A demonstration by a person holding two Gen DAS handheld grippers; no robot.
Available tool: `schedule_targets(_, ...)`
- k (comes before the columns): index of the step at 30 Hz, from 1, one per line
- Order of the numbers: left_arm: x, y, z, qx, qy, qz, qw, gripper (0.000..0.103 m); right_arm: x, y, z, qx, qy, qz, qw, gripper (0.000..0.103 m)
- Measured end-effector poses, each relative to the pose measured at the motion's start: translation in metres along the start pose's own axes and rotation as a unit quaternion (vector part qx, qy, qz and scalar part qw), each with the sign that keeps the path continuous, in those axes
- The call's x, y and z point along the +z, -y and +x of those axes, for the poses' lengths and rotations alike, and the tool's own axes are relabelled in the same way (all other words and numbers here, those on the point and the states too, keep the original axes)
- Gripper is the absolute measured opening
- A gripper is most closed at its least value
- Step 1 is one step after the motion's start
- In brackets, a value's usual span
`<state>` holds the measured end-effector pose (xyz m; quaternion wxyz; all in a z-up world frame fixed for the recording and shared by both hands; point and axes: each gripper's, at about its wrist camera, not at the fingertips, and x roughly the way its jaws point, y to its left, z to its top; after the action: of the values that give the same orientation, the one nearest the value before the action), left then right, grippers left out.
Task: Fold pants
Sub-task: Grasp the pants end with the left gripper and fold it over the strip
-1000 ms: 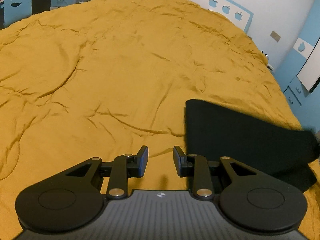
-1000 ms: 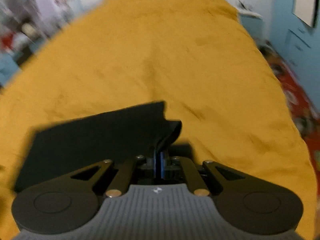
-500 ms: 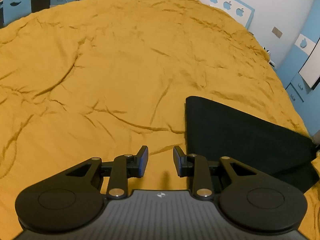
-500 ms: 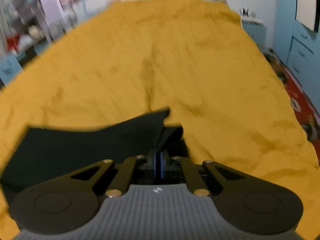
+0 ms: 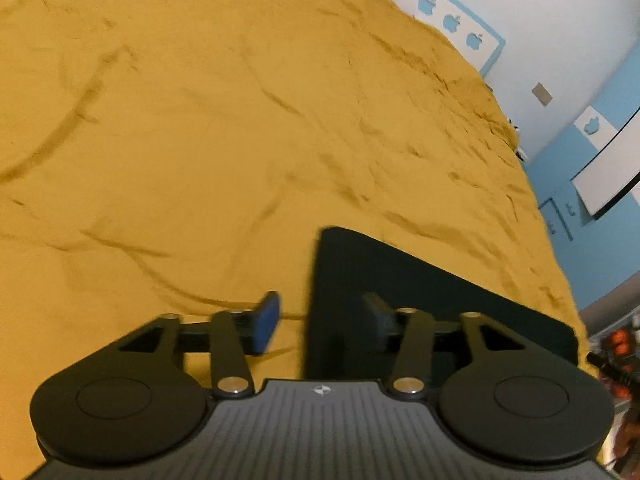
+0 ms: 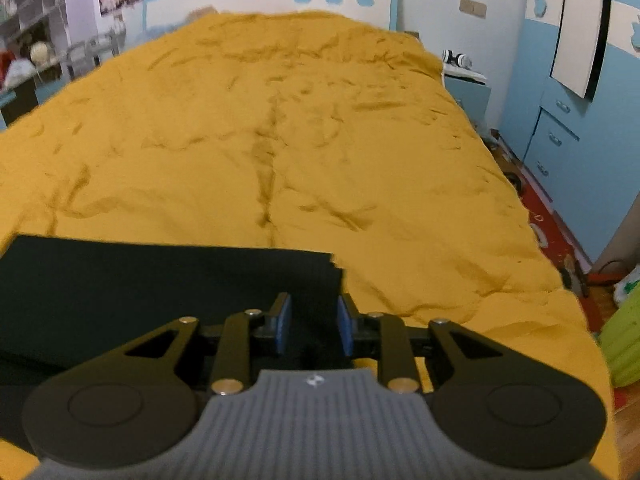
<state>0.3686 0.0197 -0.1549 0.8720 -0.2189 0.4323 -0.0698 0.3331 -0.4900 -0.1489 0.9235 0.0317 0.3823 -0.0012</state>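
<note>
pants (image 6: 168, 292): black, folded flat on the bed's yellow cover (image 6: 280, 152), near its front edge | left tool (image 5: 318, 320): released, jaws wide, straddling the pants' left edge, one finger over cover, one over cloth | right tool (image 6: 313, 322): released, jaws apart over the pants' right corner, gripping nothing

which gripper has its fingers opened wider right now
The left gripper: its jaws stand far apart, straddling the edge of the black pants. The right gripper is open too, but with a narrower gap, over the pants.
</note>
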Motion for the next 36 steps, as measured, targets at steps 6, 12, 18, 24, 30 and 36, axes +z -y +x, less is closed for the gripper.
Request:
schedule_targets(6,0.004,-0.001,0.053,0.014,-0.021,-0.027,0.9993,0.061,-0.032,-0.022,-0.005,0.029,0.007,0.041,0.999,0.021)
schedule_targets(12,0.023,-0.014,0.08,0.014,-0.014,-0.069,0.9974,0.042,-0.064,-0.034,-0.002,0.037,0.006,0.102,0.994,0.022)
schedule_targets(18,0.028,0.002,0.094,0.072,-0.028,0.014,0.9969,0.027,-0.082,-0.049,-0.004,0.011,0.015,0.101,0.995,0.022)
schedule_targets(24,0.02,0.022,0.047,0.07,-0.017,0.091,0.9932,0.027,-0.087,-0.063,-0.033,0.005,0.026,0.097,0.995,0.023)
schedule_targets(30,-0.012,0.037,-0.015,0.02,-0.03,0.135,0.9902,0.03,-0.102,-0.085,-0.064,0.042,0.024,0.127,0.991,0.04)
schedule_targets(36,-0.058,0.036,-0.036,0.039,-0.044,0.161,0.9852,0.033,-0.113,-0.129,-0.087,0.068,0.029,0.097,0.993,0.048)
